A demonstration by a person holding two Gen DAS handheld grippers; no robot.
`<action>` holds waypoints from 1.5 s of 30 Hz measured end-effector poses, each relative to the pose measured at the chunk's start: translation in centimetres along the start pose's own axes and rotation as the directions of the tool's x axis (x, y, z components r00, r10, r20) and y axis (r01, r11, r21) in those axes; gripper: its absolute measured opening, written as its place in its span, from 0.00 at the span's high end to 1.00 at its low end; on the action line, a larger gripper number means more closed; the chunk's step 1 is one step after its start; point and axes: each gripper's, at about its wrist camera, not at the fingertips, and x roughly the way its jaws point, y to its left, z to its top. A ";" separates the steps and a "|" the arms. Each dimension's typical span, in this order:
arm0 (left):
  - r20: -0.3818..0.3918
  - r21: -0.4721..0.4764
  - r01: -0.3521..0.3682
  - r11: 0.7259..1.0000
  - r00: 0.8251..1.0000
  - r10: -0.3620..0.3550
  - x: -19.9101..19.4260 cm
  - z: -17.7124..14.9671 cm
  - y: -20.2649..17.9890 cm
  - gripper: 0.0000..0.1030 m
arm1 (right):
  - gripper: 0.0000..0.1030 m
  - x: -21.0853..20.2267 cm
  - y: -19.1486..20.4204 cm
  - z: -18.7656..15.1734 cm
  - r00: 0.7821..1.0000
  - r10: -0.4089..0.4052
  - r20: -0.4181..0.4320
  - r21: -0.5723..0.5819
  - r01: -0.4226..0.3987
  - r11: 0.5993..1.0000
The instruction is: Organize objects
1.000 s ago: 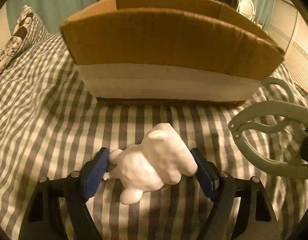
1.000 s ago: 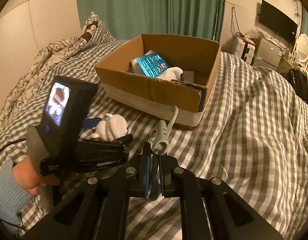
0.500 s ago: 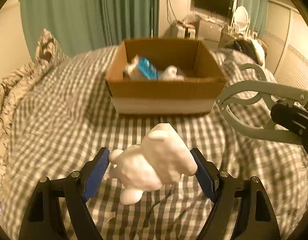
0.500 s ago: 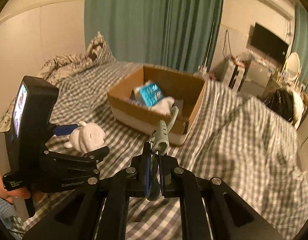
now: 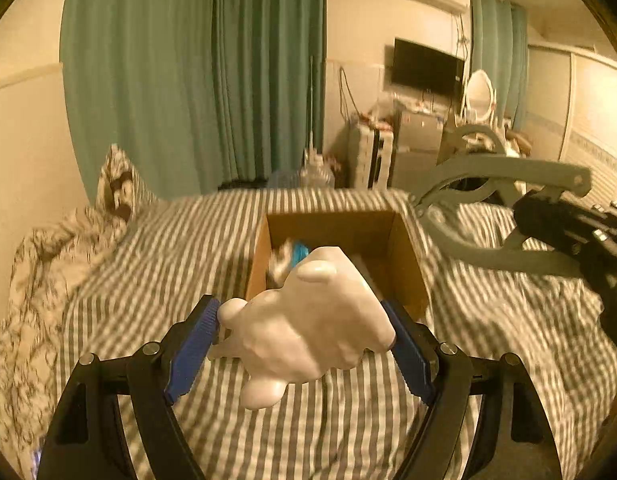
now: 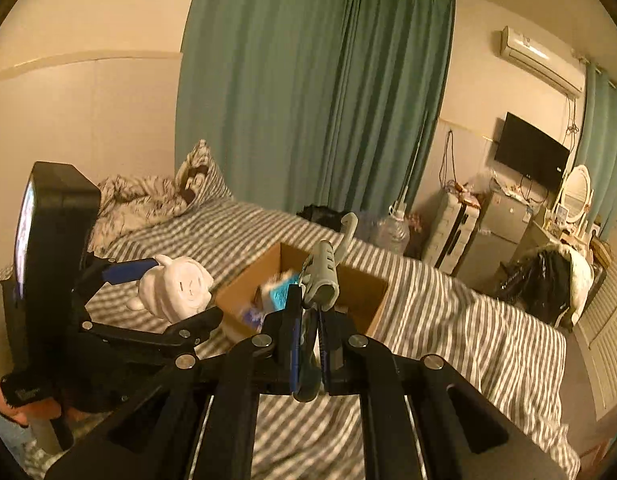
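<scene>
My left gripper (image 5: 304, 338) is shut on a white rabbit figurine (image 5: 312, 324), held high above the bed in front of the open cardboard box (image 5: 406, 256). The figurine also shows in the right wrist view (image 6: 176, 288). My right gripper (image 6: 306, 344) is shut on a grey clamp-like tool (image 6: 322, 276), also lifted; the tool shows at the right of the left wrist view (image 5: 500, 216). The box (image 6: 360, 304) holds a blue packet (image 6: 282, 290) and other blurred items.
The grey checked bed cover (image 5: 156, 272) spreads under both grippers. Patterned pillows (image 5: 112, 196) lie at the left. Green curtains (image 6: 308, 100), a suitcase (image 6: 452, 232), a wall TV (image 6: 530, 156) and a dark bag (image 6: 540, 284) stand beyond the bed.
Both grippers have risen well above the bed with their objects still held. The box now looks smaller and lower, and more of the room shows.
</scene>
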 end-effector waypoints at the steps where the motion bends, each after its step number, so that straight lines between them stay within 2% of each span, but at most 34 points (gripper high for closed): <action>1: 0.010 0.000 -0.004 1.000 1.000 0.004 0.4 0.6 0.0 0.19 | 0.93 0.6 -0.1 0.5 1.000 -0.001 0.002 -0.002 0.001 1.000; 6: 0.029 0.006 -0.021 1.000 0.999 0.021 4.2 3.2 0.4 0.19 | 0.93 4.7 -1.1 2.6 1.000 -0.003 -0.002 0.006 0.003 1.000; 12: -0.005 0.033 -0.017 0.999 1.000 0.017 10.5 3.9 0.6 0.19 | 0.93 11.3 -2.9 3.3 0.999 -0.010 -0.042 0.028 0.011 1.000; 20: -0.076 0.069 0.013 0.998 0.997 -0.008 17.6 2.1 0.6 0.19 | 0.93 19.9 -4.7 0.3 0.990 0.036 -0.140 0.083 -0.024 0.996; 24: -0.102 0.074 0.054 0.996 0.994 -0.046 19.3 1.0 0.2 0.18 | 0.93 21.6 -5.0 -1.5 0.982 0.072 -0.176 0.103 -0.054 0.993; 26: -0.112 0.084 0.054 0.995 0.993 -0.045 19.4 0.7 -0.2 0.15 | 0.89 21.2 -5.6 -1.9 0.984 0.071 -0.165 0.120 -0.052 0.991; 27: -0.115 0.089 0.051 0.995 0.993 -0.040 19.4 0.7 -0.4 0.07 | 0.88 21.0 -6.0 -1.8 0.986 0.067 -0.155 0.129 -0.047 0.991; 28: -0.111 0.091 0.048 0.995 0.993 -0.038 19.1 0.7 -0.5 0.02 | 0.82 20.4 -6.2 -1.7 0.988 0.062 -0.144 0.140 -0.041 0.989; 29: -0.098 0.086 0.045 0.995 0.995 -0.036 18.4 0.8 -0.5 0.02 | 0.71 20.0 -6.6 -1.5 0.990 0.057 -0.132 0.150 -0.037 0.988; 31: -0.078 0.075 0.047 0.996 0.996 -0.041 17.1 1.4 -0.3 0.01 | 0.60 18.8 -7.2 -0.8 0.994 0.051 -0.102 0.176 -0.032 0.984; 36: -0.006 0.066 0.005 0.998 1.000 -0.004 12.6 3.8 0.4 0.00 | 0.50 14.5 -7.6 1.4 0.999 0.010 -0.048 0.201 0.000 0.980; 42: 0.084 0.055 -0.028 0.998 0.996 0.024 7.1 6.4 1.0 0.00 | 0.34 8.1 -7.5 4.0 0.999 -0.035 0.020 0.207 0.030 0.978; 45: 0.134 0.049 -0.043 0.998 0.990 0.036 4.1 7.2 1.0 0.00 | 0.21 4.8 -7.1 5.1 0.997 -0.057 0.049 0.196 0.047 0.979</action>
